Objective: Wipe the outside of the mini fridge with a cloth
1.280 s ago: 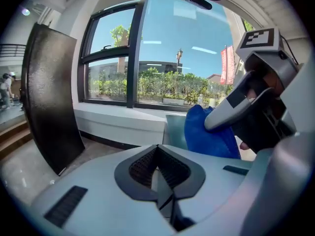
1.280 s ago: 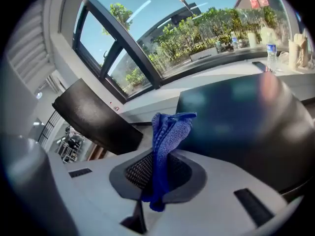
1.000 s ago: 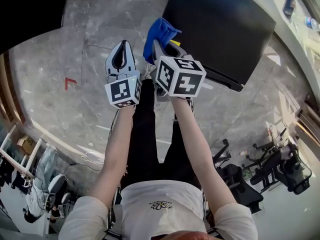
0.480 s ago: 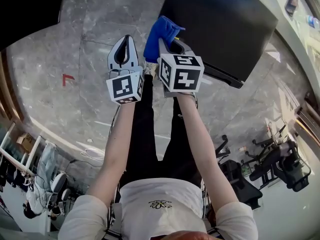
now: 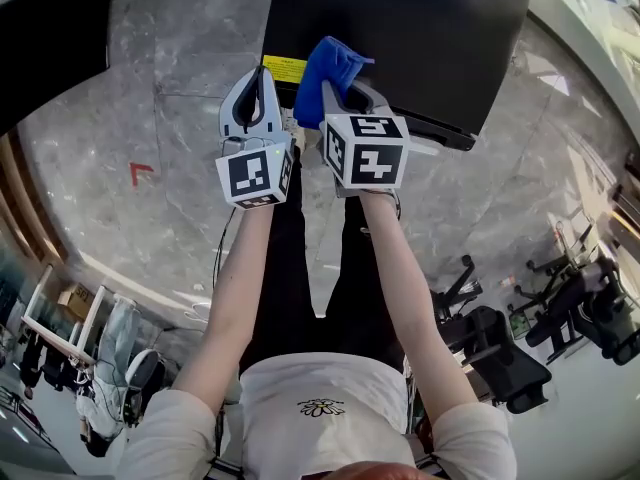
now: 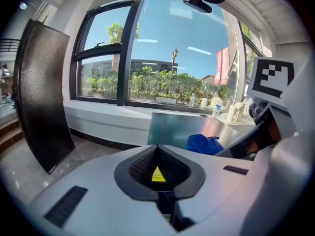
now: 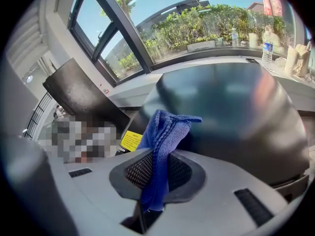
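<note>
Grey marble floor (image 5: 170, 178) lies open at nine o'clock. Mini fridge (image 5: 420, 28) fills twelve. Right gripper (image 5: 333, 95) pinches the blue cloth (image 5: 325, 66) over the fridge's near edge; left gripper (image 5: 260, 78) is closed and empty.

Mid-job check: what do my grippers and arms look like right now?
The left gripper and right gripper are light grey shells, tapering fingers lined with black ribbed pads. Each carries a white cube with black square markers. The person wears short white sleeves.
</note>
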`<state>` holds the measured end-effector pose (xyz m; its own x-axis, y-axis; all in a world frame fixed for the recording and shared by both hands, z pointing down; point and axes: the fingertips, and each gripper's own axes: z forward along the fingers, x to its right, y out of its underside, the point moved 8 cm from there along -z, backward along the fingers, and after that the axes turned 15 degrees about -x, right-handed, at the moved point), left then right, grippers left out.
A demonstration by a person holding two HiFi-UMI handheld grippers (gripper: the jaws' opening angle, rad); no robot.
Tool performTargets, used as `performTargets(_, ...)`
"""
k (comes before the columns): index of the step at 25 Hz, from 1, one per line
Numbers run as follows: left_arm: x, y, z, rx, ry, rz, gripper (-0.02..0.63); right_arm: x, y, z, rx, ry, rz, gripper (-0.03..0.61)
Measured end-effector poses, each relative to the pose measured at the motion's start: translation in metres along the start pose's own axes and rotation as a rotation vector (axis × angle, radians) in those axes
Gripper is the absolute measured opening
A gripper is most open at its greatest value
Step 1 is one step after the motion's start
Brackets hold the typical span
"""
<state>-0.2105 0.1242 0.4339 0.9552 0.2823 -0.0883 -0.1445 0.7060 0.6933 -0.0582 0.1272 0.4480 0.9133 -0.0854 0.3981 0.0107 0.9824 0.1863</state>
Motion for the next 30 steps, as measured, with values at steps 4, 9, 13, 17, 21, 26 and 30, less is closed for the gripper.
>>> performTargets(4, 0.041, 0.002, 0.004, -0.016, 0.057, 0.031, 0.005, 0.031, 0.014, -0.015, 0.013, 0.019, 0.039, 0.061)
performTargets(9, 0.087, 0.001, 0.011, -0.024, 0.109, 0.061, 0.005, 0.070, 0.030, -0.033, 0.032, 0.042, 0.065, 0.061)
performTargets(13, 0.123, -0.005, 0.017, -0.023, 0.152, 0.103, 0.005, 0.108, 0.042, -0.054, 0.047, 0.080, 0.107, 0.061)
performTargets(17, 0.159, -0.009, 0.020, -0.025, 0.173, 0.129, 0.005, 0.151, 0.059, -0.081, 0.060, 0.115, 0.148, 0.061)
performTargets(21, 0.191, -0.012, 0.028, -0.026, 0.200, 0.154, 0.005, 0.190, 0.071, -0.102, 0.079, 0.150, 0.191, 0.061)
performTargets(26, 0.224, -0.015, 0.032, -0.025, 0.244, 0.188, 0.005, 0.218, 0.081, -0.116, 0.096, 0.178, 0.231, 0.061)
performTargets(30, 0.242, -0.014, 0.030, -0.031, 0.269, 0.205, 0.005, 0.230, 0.088, -0.122, 0.100, 0.181, 0.257, 0.061)
